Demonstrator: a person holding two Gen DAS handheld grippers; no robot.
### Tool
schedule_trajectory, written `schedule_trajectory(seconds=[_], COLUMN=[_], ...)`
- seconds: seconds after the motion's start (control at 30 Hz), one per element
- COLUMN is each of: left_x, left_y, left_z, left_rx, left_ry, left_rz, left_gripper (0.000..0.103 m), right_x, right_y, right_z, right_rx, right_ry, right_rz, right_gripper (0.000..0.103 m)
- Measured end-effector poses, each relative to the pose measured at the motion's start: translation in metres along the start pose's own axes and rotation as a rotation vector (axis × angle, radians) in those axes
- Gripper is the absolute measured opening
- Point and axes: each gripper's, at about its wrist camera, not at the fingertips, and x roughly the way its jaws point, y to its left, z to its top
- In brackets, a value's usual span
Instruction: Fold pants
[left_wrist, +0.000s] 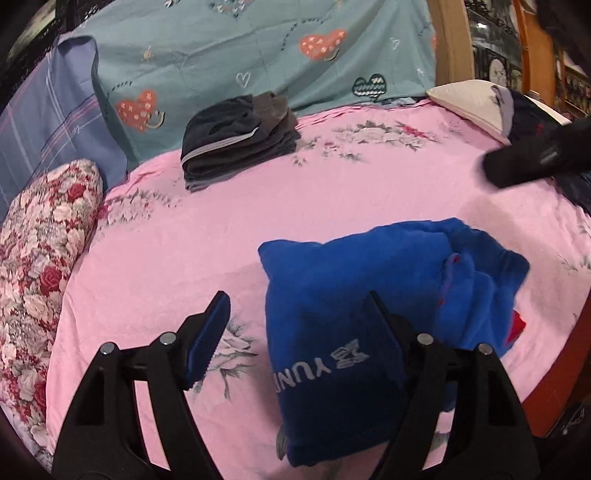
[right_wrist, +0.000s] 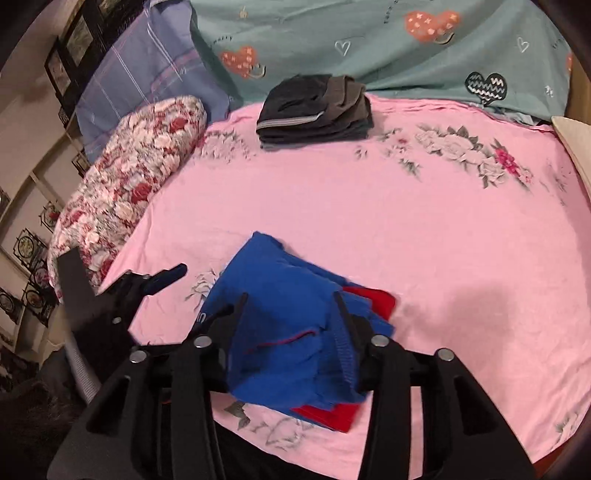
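Observation:
The blue pants (left_wrist: 369, 295) with grey lettering and red trim lie folded in a bundle on the pink flowered bed sheet (left_wrist: 295, 206). My left gripper (left_wrist: 297, 314) is open; its right finger stands over the pants' left part, its left finger over bare sheet. In the right wrist view the pants (right_wrist: 291, 332) lie between the fingers of my right gripper (right_wrist: 290, 306), which is open above them. The left gripper (right_wrist: 162, 280) shows at the left there. The right gripper's dark body (left_wrist: 535, 155) shows at the far right in the left wrist view.
A stack of folded dark pants (right_wrist: 314, 110) sits at the far side of the bed. A floral pillow (right_wrist: 125, 192) and a blue plaid pillow (right_wrist: 147, 70) lie at the left. A teal heart-print cover (right_wrist: 388, 44) runs along the back. A white pillow (left_wrist: 469, 103) is far right.

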Motion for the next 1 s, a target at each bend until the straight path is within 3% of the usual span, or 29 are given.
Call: schedule_trajectory(seconds=[0.07,0.13,0.17,0.27,0.37,0.57,0.7,0.8,0.9,1.0], left_x=[0.010,0.030,0.037,0.044,0.036,-0.009,0.016,0.026,0.009,-0.008], left_y=[-0.006,-0.006,-0.005,-0.003,0.004,0.009,0.003,0.003,0.009,0.018], left_z=[-0.006,-0.016,-0.020,-0.026,-0.020,-0.022,-0.037,-0.043,-0.033,-0.007], left_rx=[0.028,0.022,0.017,0.005,-0.025,-0.021,-0.016,-0.036,-0.037,-0.053], left_ry=[0.031,0.088,0.100,0.077,0.076,0.002,0.107,0.131,0.088,0.017], left_rz=[0.012,0.008,0.000,0.030,0.008,-0.026,-0.066,-0.080,-0.070,-0.060], left_gripper=[0.076,0.079,0.080,0.090,0.088,0.087,0.087,0.087,0.086,0.086], right_x=[0.037,0.070,0.085,0.085,0.071,0.019,0.039,0.050,0.033,0.011], right_y=[-0.006,-0.024,-0.035,-0.049,-0.034,0.005,-0.003,-0.010,-0.004,0.002], right_z=[-0.004,-0.016,-0.025,-0.036,-0.031,-0.037,-0.066,-0.075,-0.067,-0.047], right_rx=[0.044,0.101,0.132,0.163,0.109,-0.034,-0.045,-0.021,-0.026,-0.050], right_ry=[0.084,0.166,0.193,0.162,0.135,0.073,0.185,0.186,0.153,0.061], right_rz=[-0.014,-0.048,-0.047,0.004,-0.026,-0.048,-0.109,-0.124,-0.102,-0.111], right_gripper=[0.026,0.010,0.009,0.008,0.013,0.025,0.027,0.029,0.029,0.037])
